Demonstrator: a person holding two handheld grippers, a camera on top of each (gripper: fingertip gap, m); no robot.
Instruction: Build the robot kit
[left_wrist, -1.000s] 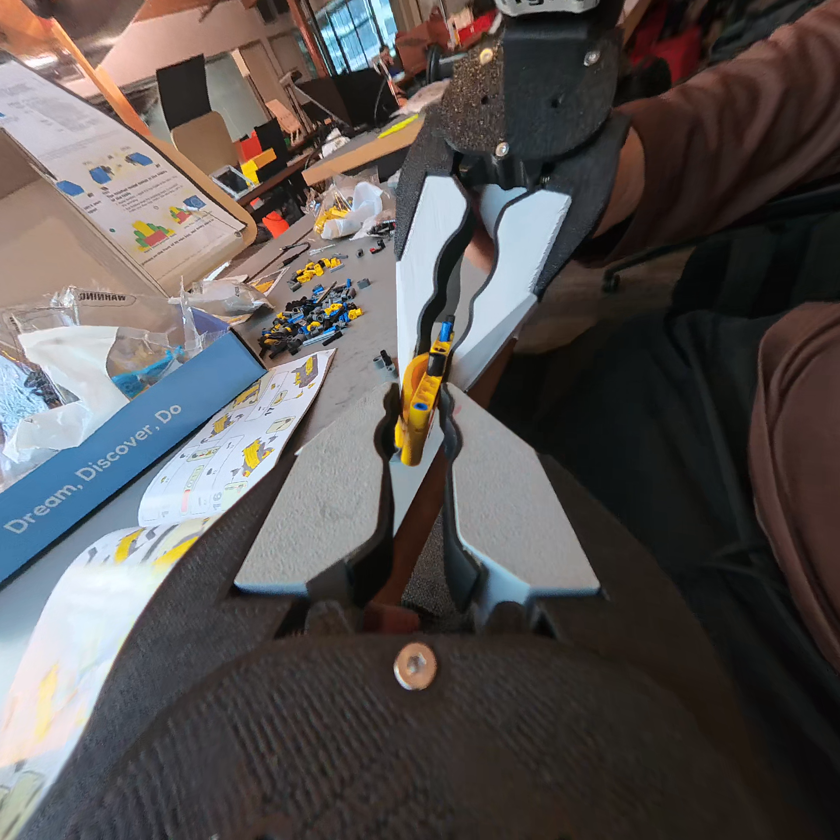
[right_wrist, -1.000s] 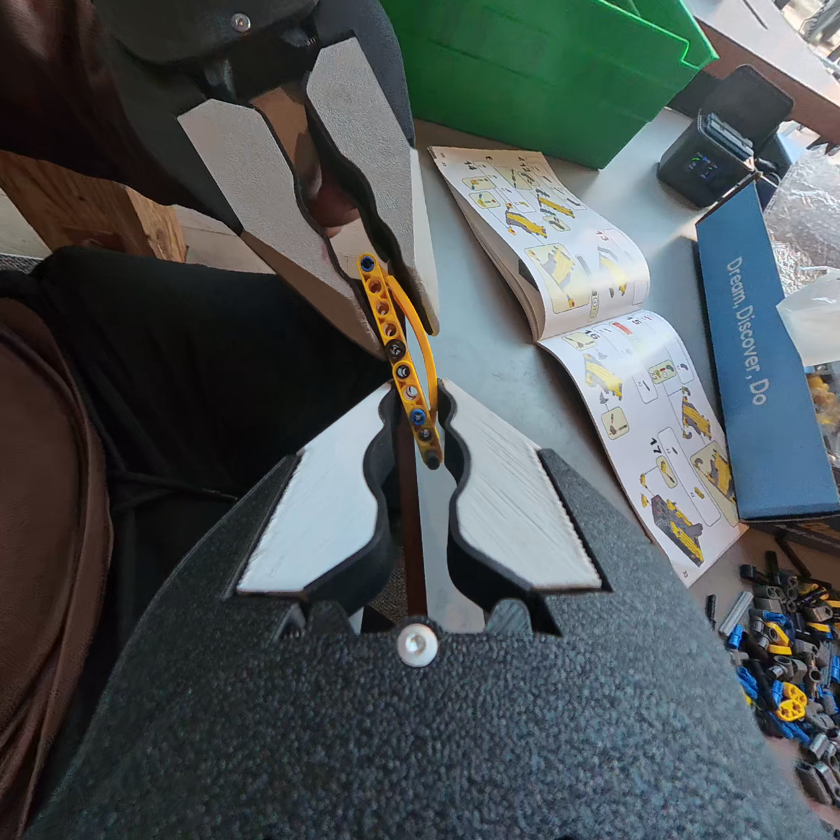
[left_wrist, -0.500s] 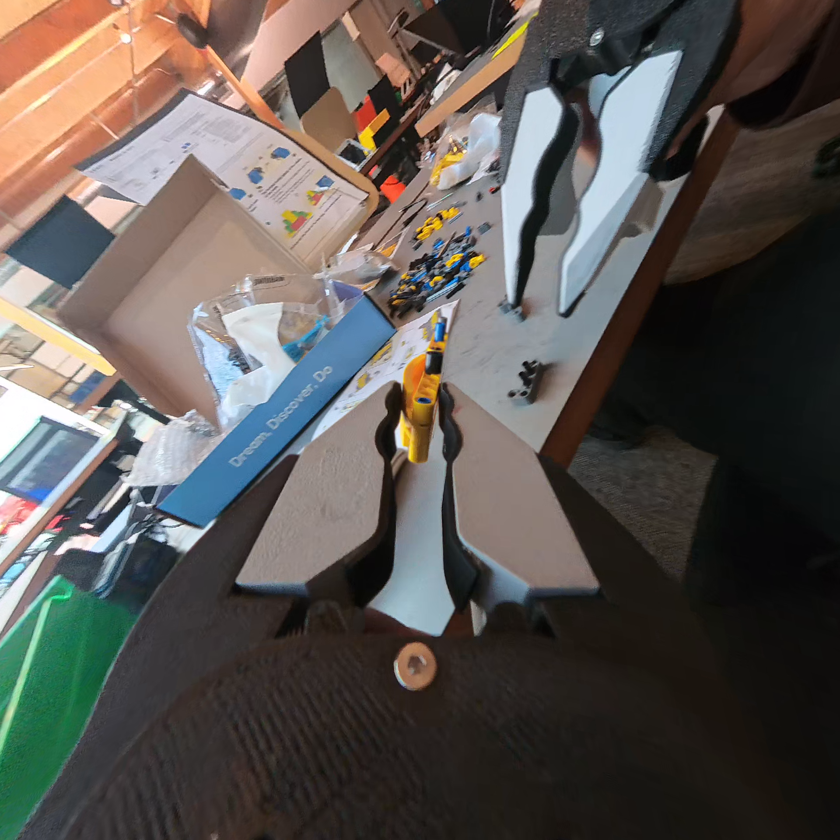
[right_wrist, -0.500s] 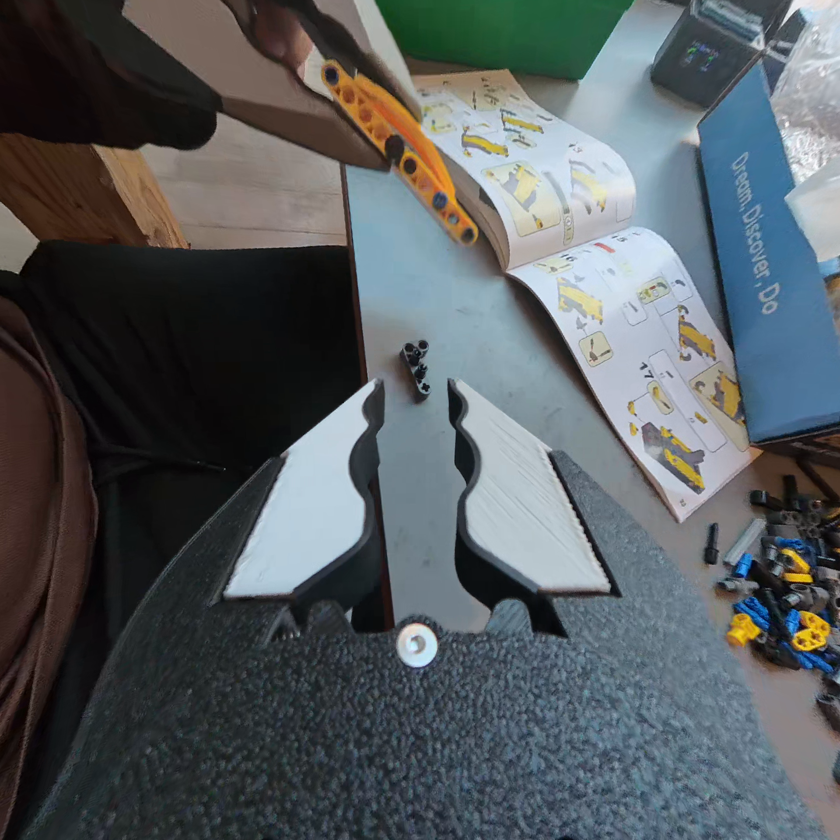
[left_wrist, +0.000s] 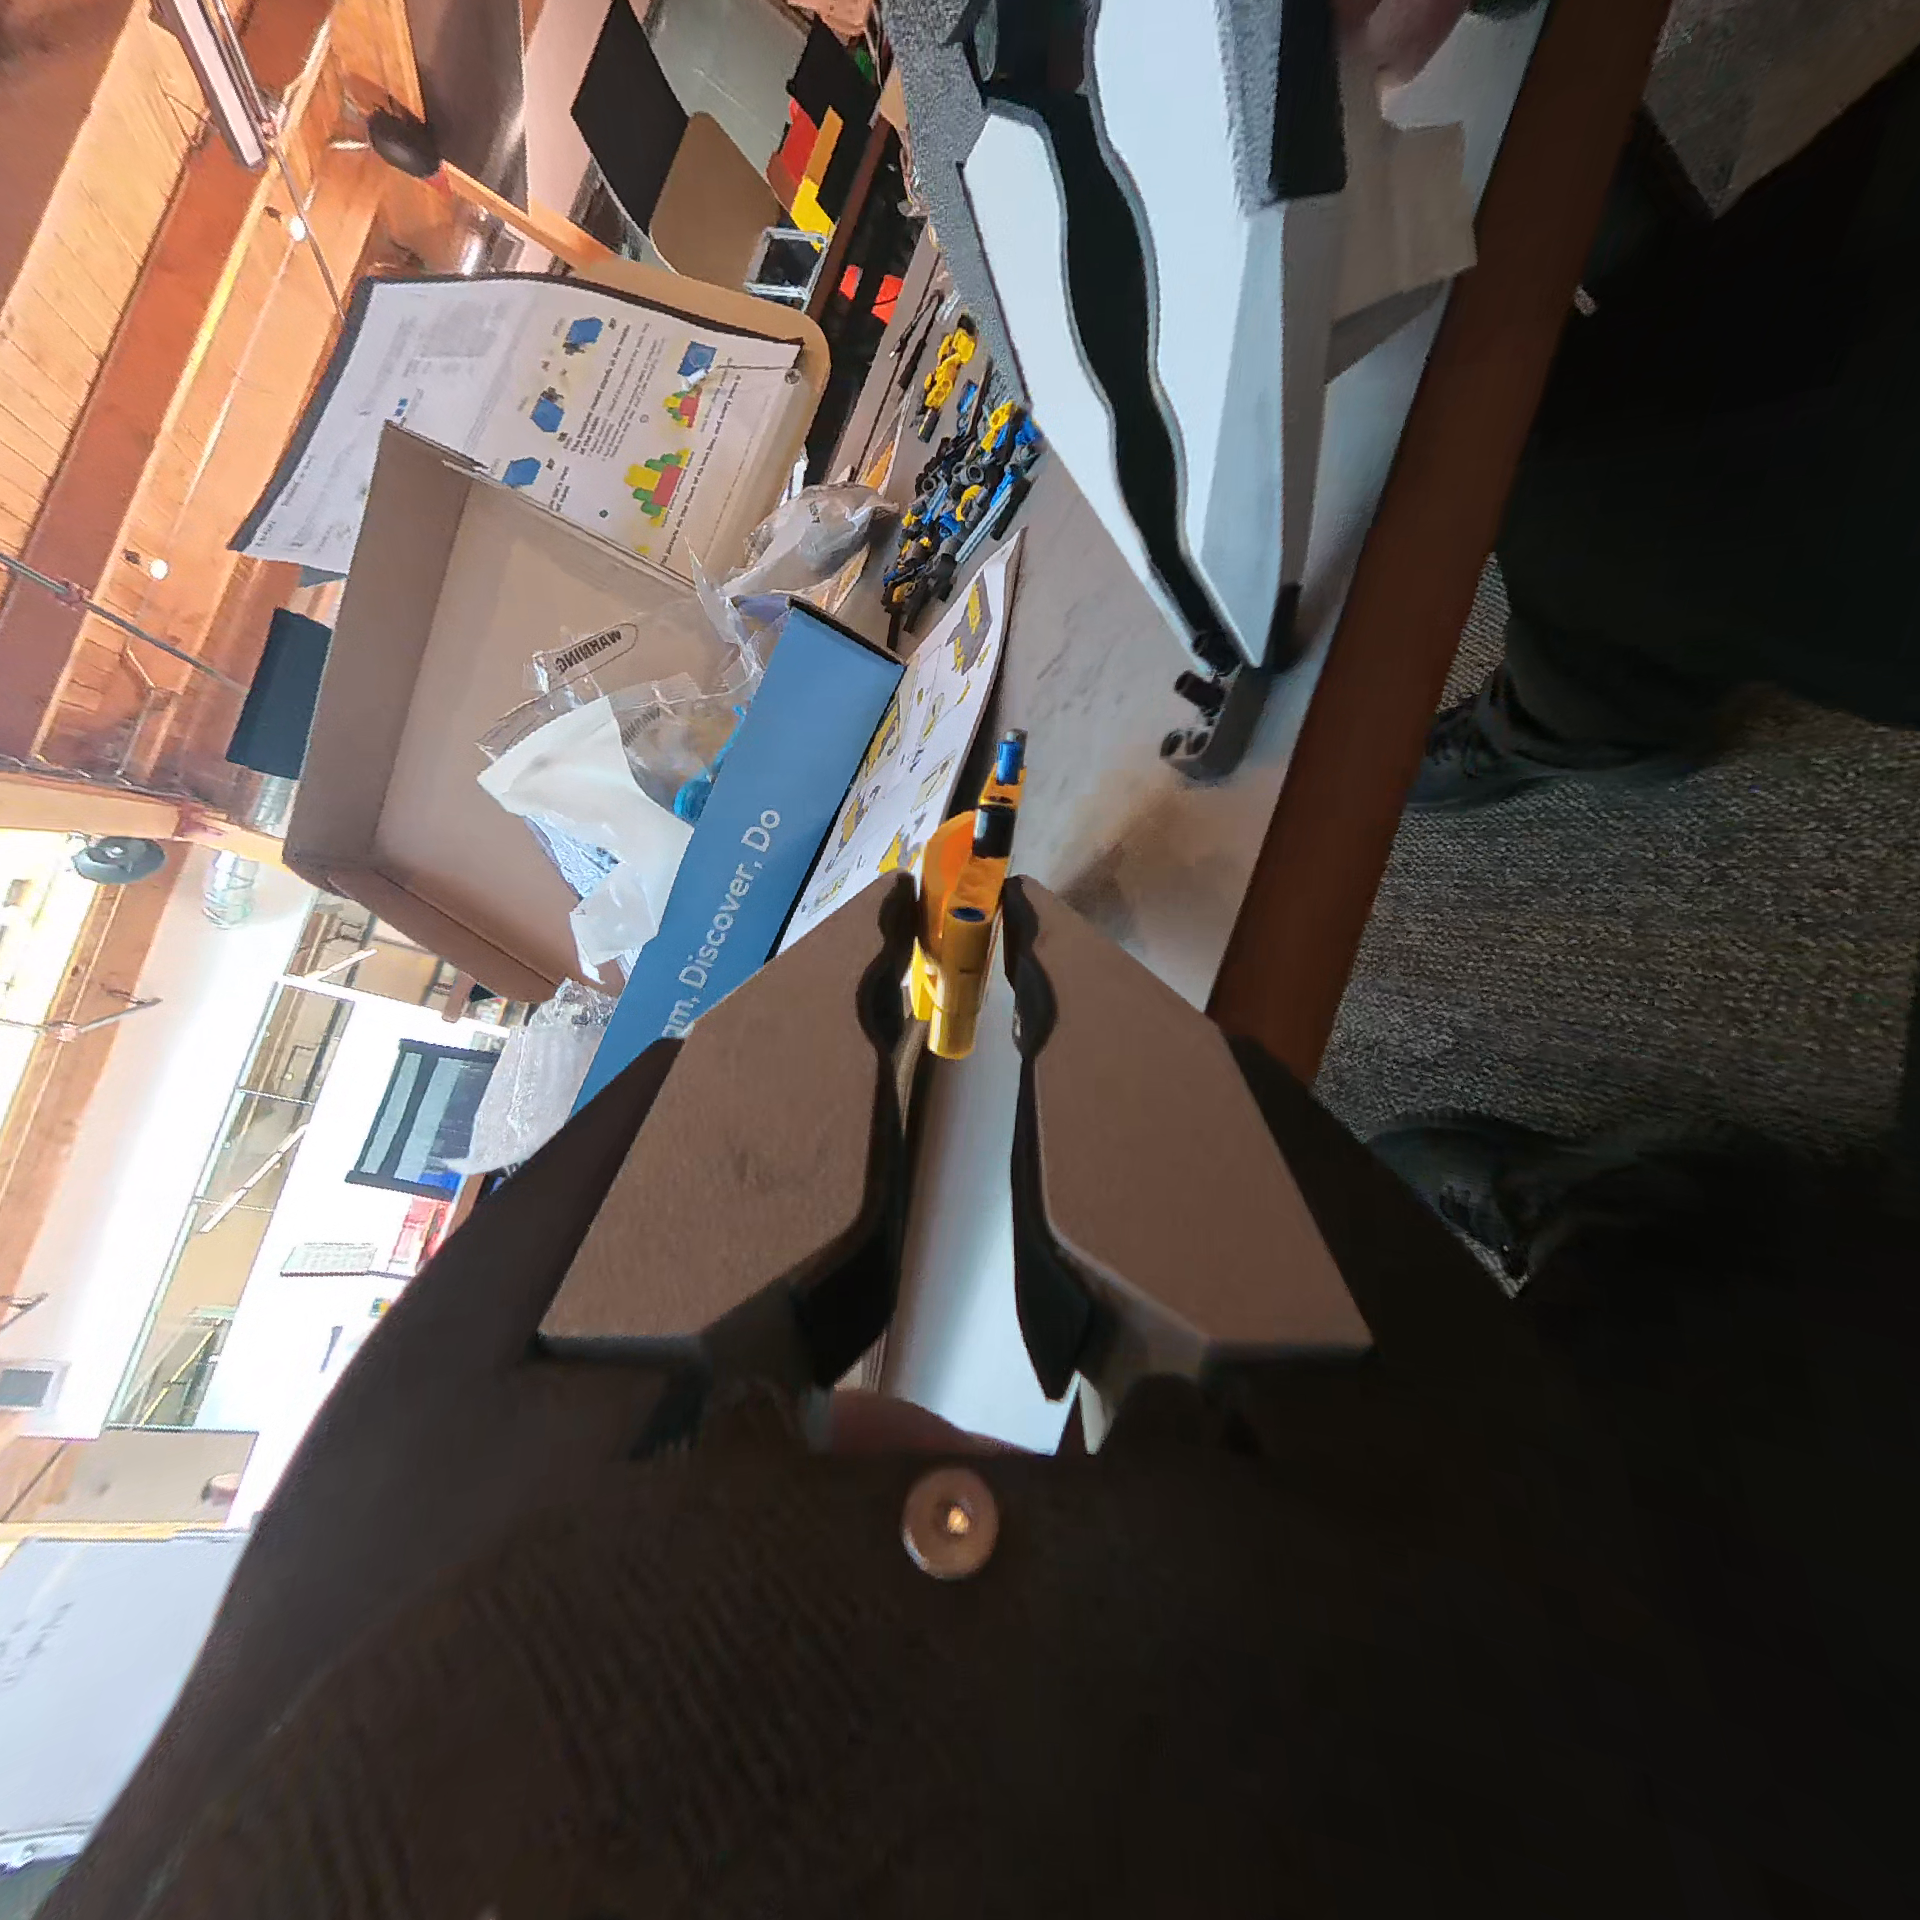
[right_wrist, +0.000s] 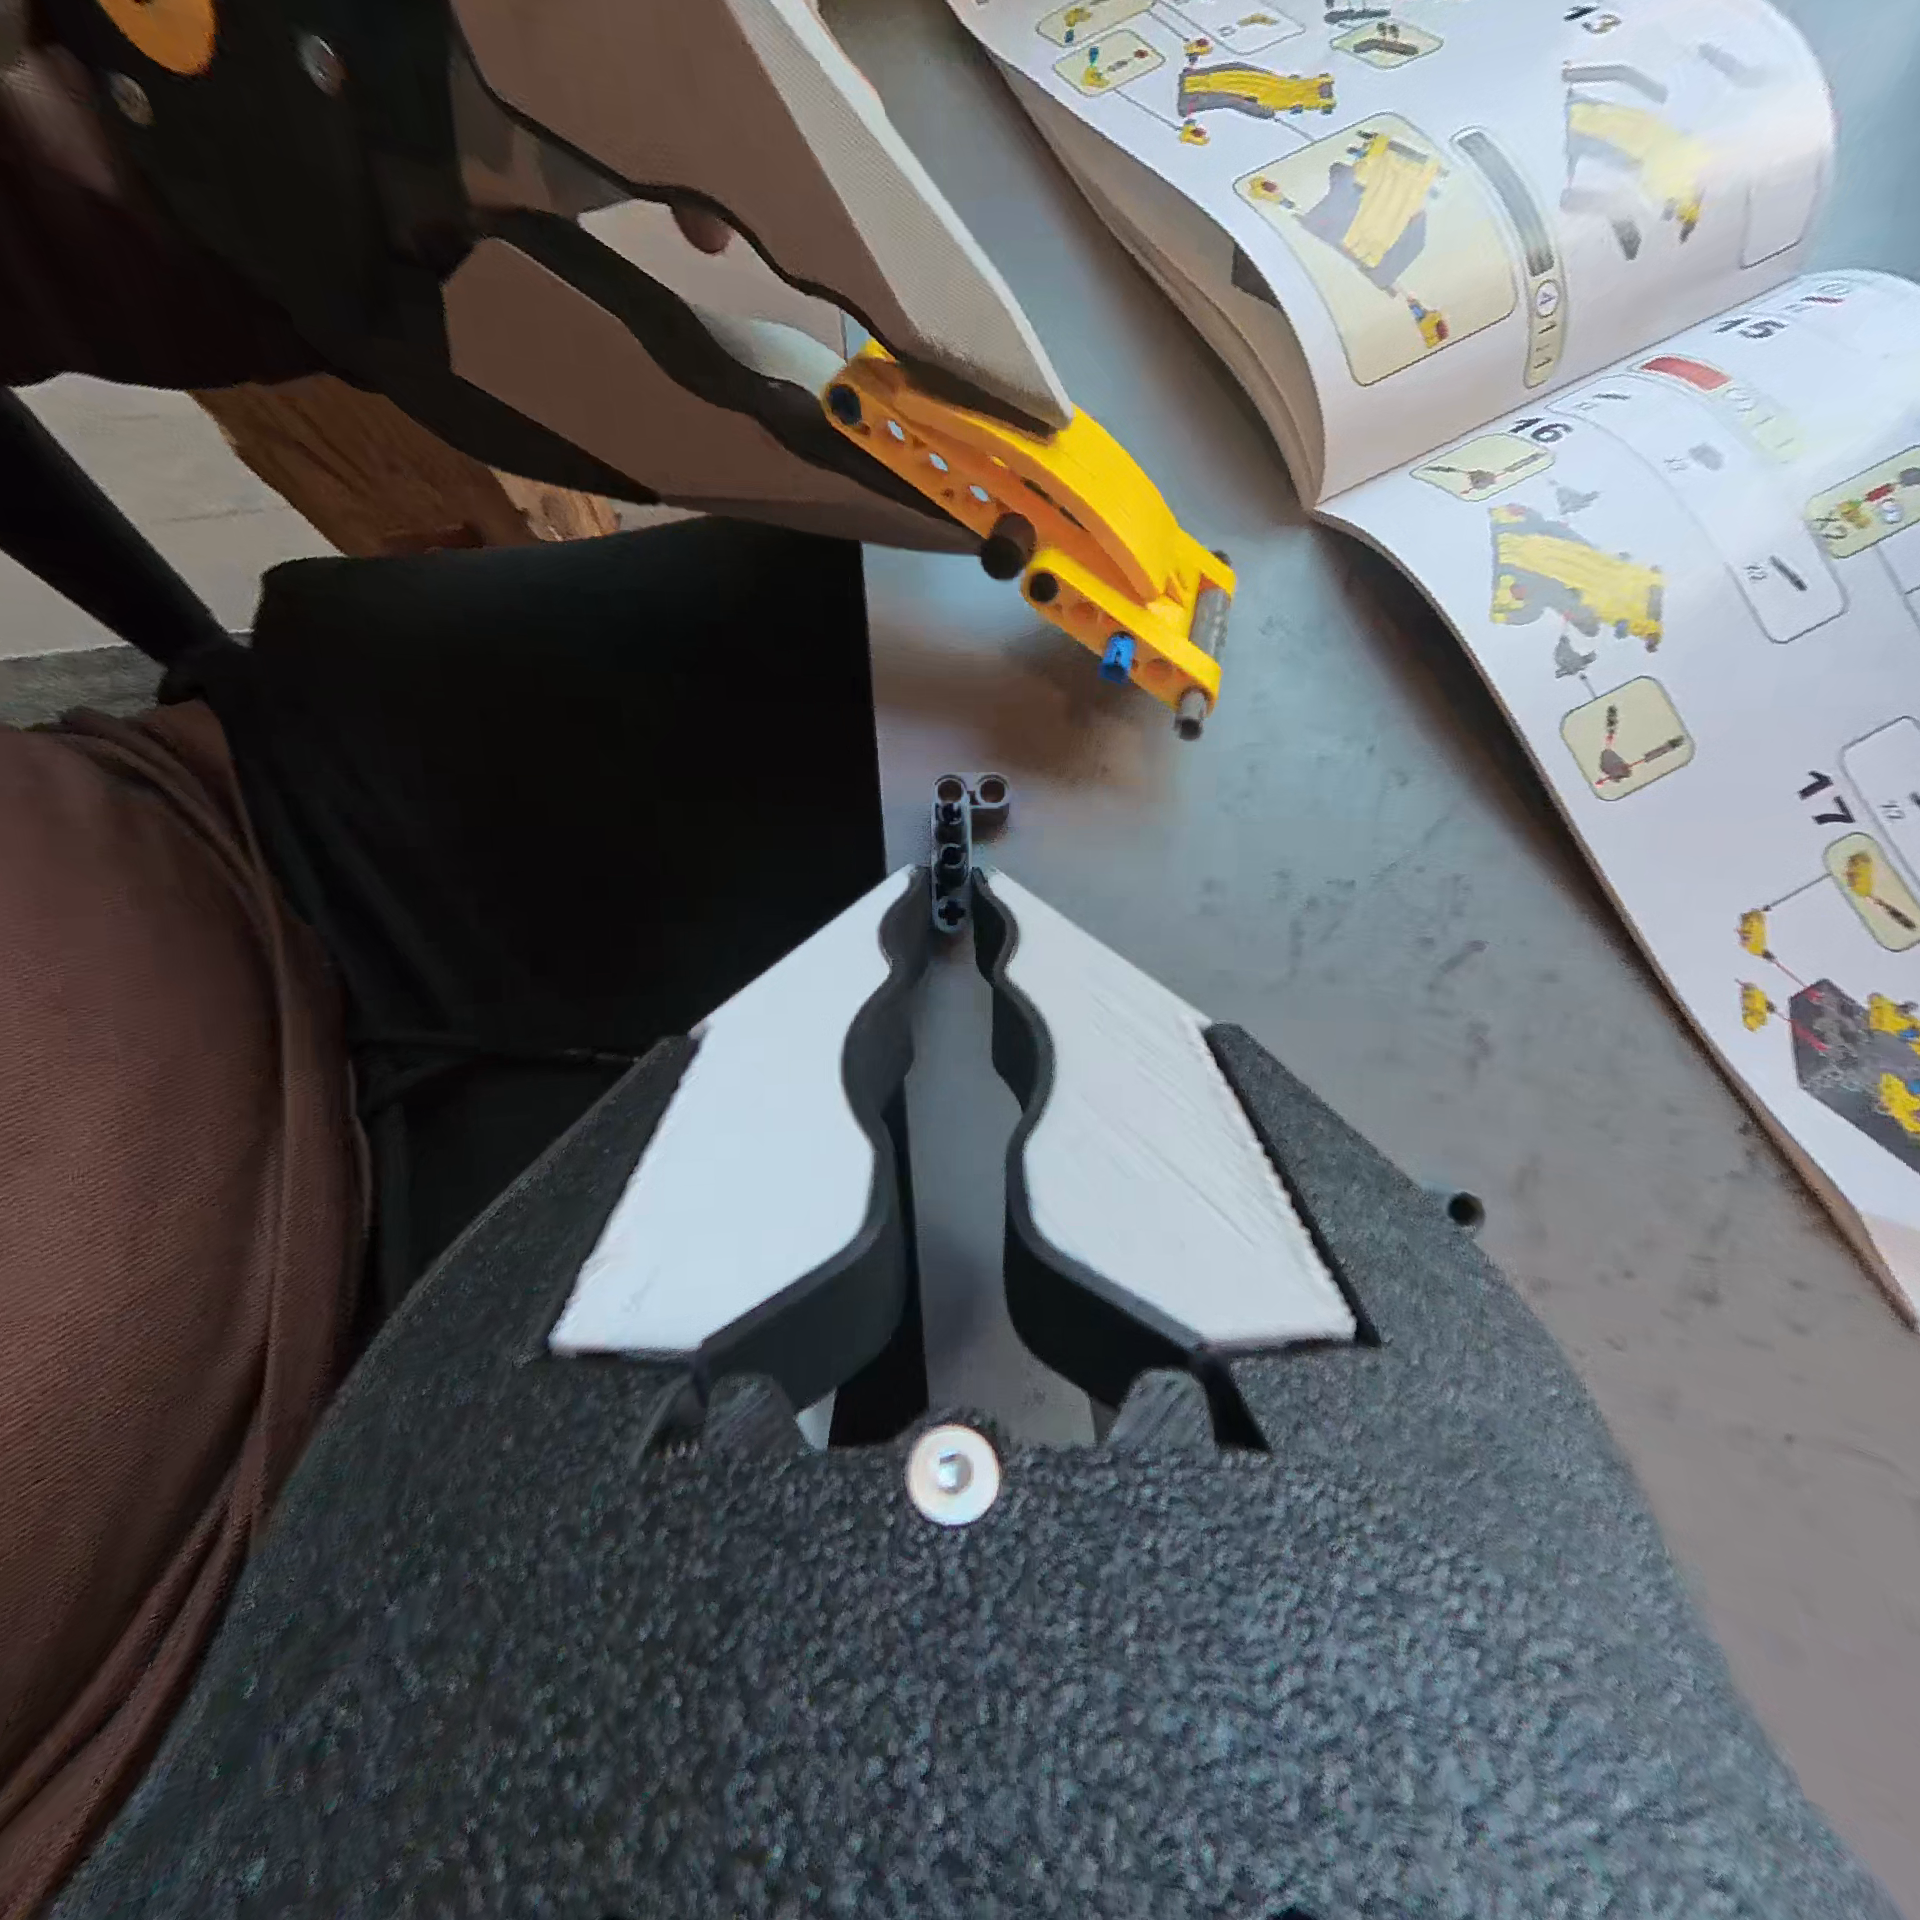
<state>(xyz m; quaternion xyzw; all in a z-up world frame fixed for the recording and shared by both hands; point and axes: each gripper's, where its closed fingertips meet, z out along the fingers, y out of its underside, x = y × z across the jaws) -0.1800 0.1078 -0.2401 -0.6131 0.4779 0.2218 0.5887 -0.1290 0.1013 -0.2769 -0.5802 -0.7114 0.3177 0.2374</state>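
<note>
My left gripper (left_wrist: 956, 904) is shut on a yellow curved beam assembly (left_wrist: 958, 940) with blue and grey pins. In the right wrist view the left gripper (right_wrist: 1013, 478) holds this assembly (right_wrist: 1101, 520) just above the grey table (right_wrist: 1351, 935). My right gripper (right_wrist: 954, 888) is down at the table near its front edge. Its tips are pinched on a small dark grey L-shaped connector (right_wrist: 951, 831). The left wrist view shows the right gripper (left_wrist: 1247, 655) from the side, with the connector (left_wrist: 1205, 727) at its tips.
An open instruction booklet (right_wrist: 1558, 416) lies to the right of both grippers. A blue box (left_wrist: 748, 831), a cardboard box (left_wrist: 468, 675) with plastic bags (left_wrist: 592, 748) and a pile of loose pieces (left_wrist: 966, 488) sit farther back. A small dark pin (right_wrist: 1465, 1207) lies by the booklet. About 7 centimeters separates my left fingertips from my right.
The right gripper let go of the yellow assembly, dropped to the table and closed on the dark connector. The left gripper carried the assembly over the table.
</note>
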